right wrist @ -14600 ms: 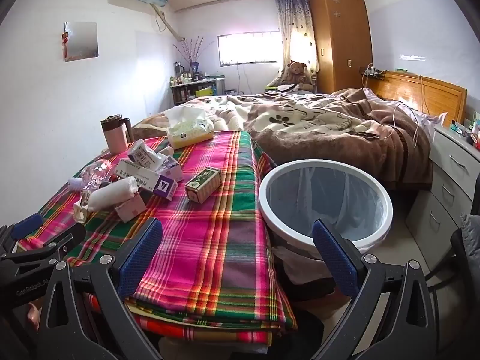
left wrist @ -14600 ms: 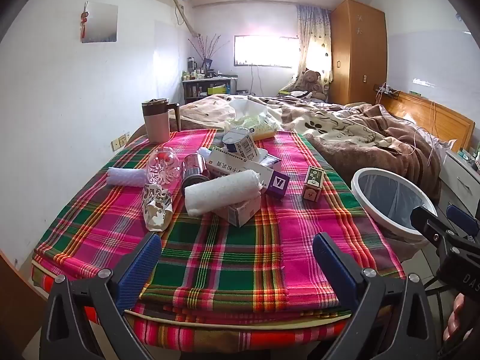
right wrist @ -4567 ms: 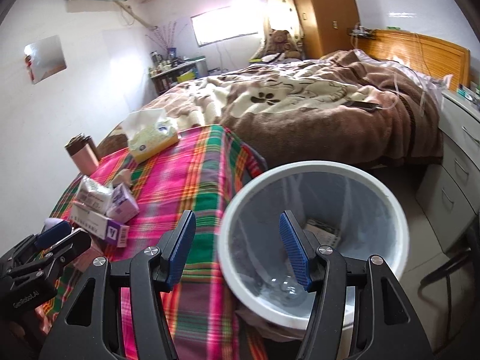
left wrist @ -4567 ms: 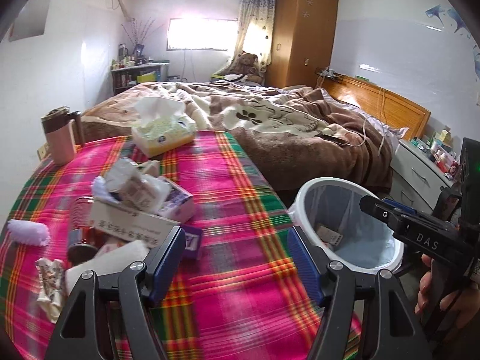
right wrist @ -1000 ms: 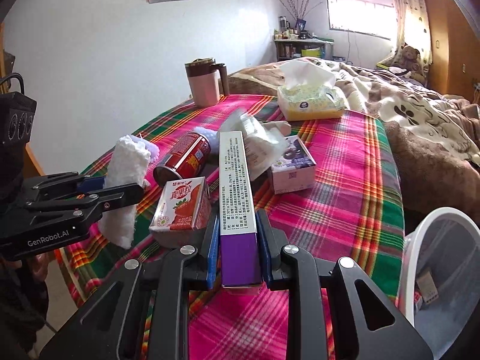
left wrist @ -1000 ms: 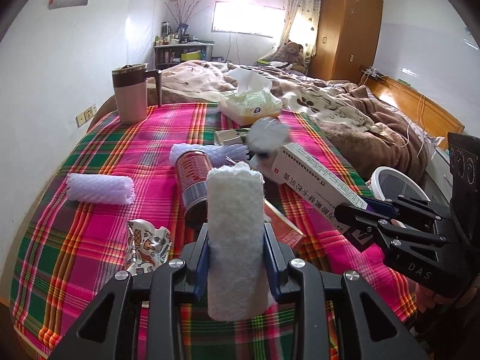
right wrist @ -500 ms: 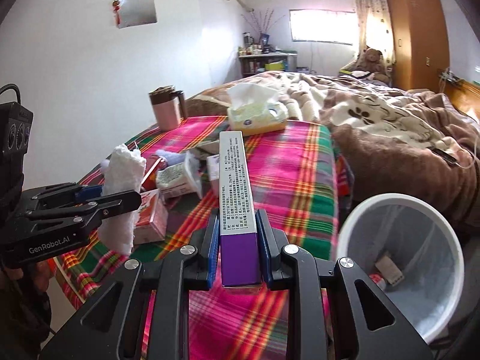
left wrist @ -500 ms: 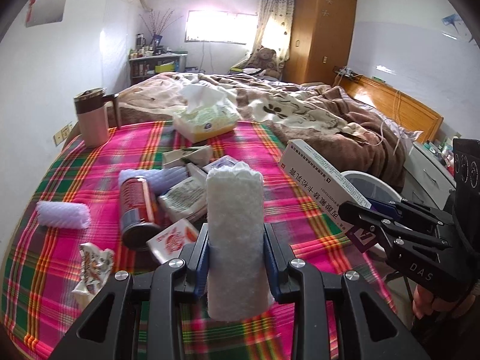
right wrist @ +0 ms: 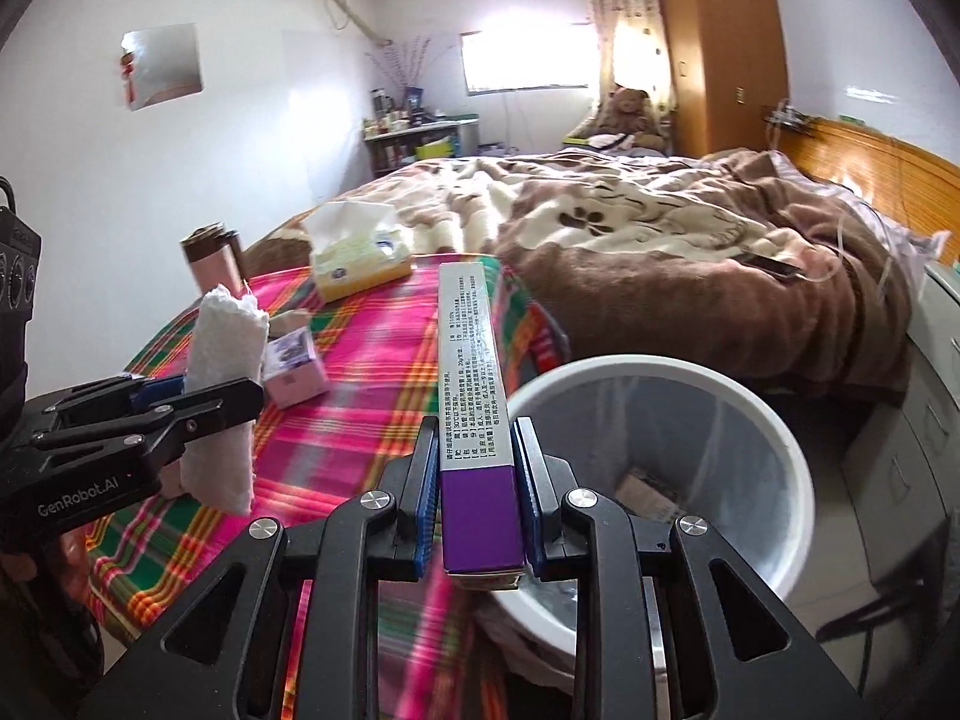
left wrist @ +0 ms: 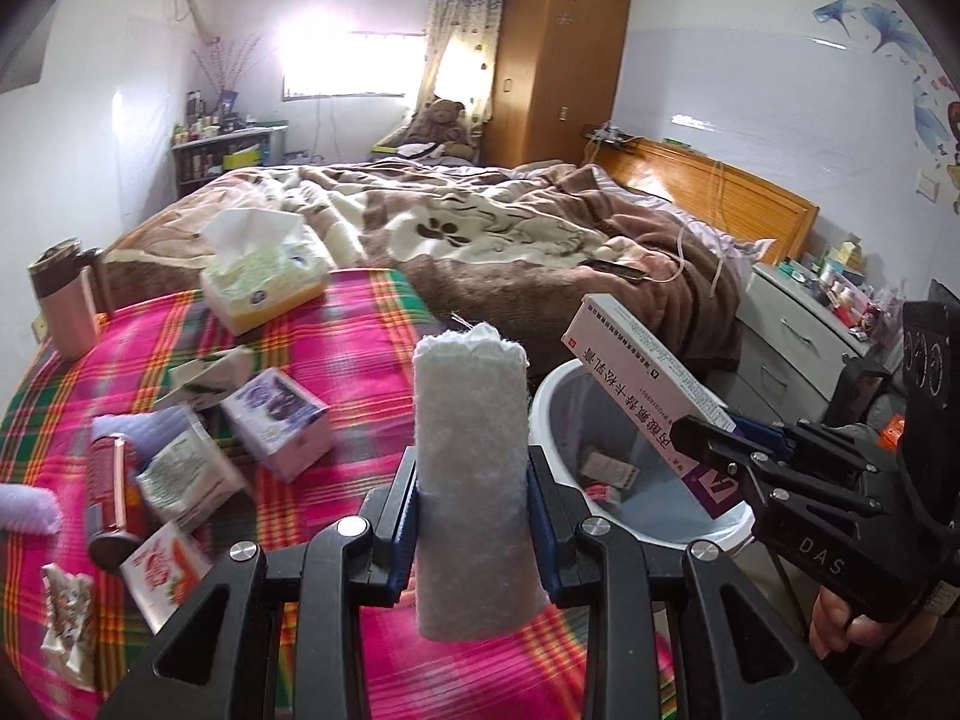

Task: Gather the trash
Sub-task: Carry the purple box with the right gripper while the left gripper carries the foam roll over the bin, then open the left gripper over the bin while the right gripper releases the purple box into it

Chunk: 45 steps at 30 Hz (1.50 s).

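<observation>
I see a plaid tablecloth (left wrist: 360, 324) over the table, bed (left wrist: 510, 240) just behind its far edge, wardrobe (left wrist: 558, 60) at the back wall. A tissue box (left wrist: 264, 288) sits near the far edge and a pink mug (left wrist: 63, 306) at the far left corner. Mid-surface toward the left edge lies a clutter: a small purple box (left wrist: 276, 426), red can (left wrist: 108, 492), crumpled wrappers, a red-and-white carton (left wrist: 165, 570). The white trash bin (right wrist: 774, 420) stands on the floor just off the right edge, with a few bits inside.

Both my hands are raised and pitched downward, side by side. In the left wrist view a bit of the person's hand (left wrist: 840, 618) shows under the right tool.

My left gripper (left wrist: 474, 516) is clamped on the white rolled towel (left wrist: 471, 456), which stands upright between the pads above the near right part of the cloth, beside the bin rim. My right gripper (right wrist: 477, 498) is clamped on the long purple-and-white carton (right wrist: 471, 372), gripped at its purple end, the rest sticking forward and up. The carton hangs at the bin's near-left rim, partly over the opening.
</observation>
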Available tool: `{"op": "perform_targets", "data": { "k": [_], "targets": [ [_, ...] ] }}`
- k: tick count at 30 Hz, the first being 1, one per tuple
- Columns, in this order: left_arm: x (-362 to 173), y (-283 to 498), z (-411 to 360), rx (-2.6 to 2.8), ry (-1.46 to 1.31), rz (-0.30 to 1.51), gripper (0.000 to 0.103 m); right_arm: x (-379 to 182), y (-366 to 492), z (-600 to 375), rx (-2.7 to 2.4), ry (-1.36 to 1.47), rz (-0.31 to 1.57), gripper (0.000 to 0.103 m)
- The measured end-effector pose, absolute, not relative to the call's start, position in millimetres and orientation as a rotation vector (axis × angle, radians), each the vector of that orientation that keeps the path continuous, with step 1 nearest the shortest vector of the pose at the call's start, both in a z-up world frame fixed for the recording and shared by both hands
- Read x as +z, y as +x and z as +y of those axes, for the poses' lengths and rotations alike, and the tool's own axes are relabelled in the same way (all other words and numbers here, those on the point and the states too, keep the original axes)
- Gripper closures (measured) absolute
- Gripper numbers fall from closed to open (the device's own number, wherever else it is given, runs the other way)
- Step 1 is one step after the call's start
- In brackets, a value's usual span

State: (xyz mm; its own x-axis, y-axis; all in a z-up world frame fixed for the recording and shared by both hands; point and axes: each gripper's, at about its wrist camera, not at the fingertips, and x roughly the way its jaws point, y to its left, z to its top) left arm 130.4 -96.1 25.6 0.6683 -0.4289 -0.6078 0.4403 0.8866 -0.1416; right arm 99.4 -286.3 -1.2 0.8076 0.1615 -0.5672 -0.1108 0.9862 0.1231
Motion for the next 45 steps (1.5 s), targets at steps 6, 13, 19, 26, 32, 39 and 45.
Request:
{"op": "perform_targets", "data": {
  "k": [6, 13, 19, 26, 32, 39, 45],
  "targets": [
    [22.9, 138.8, -138.3, -0.559, 0.036, 0.685, 0.070, -5.1, 100.7, -312.1, 0.059, 0.108, 0.625, 0.079],
    [18.1, 144.1, -184.4, -0.624, 0.062, 0.691, 0.070, -9.2, 101.9, -336.9, -0.027, 0.122, 0.638, 0.079],
    [13.7, 148.5, -213.0, -0.663, 0.079, 0.707, 0.070, -15.4, 100.3, -352.7, -0.068, 0.143, 0.652, 0.079],
    [2.1, 155.2, -234.6, -0.678, 0.097, 0.737, 0.070, -23.2, 104.5, -363.1, -0.090, 0.147, 0.677, 0.079],
    [-5.8, 162.7, -246.6, -0.669, 0.112, 0.765, 0.068, -28.0, 108.3, -371.2, -0.105, 0.153, 0.694, 0.078],
    [-5.8, 162.3, -247.3, -0.675, 0.105, 0.763, 0.044, -31.1, 108.9, -374.8, -0.115, 0.134, 0.702, 0.073],
    [-4.4, 159.7, -238.2, -0.661, 0.090, 0.757, 0.044, -30.3, 106.9, -375.0, -0.112, 0.143, 0.700, 0.059]
  ]
}}
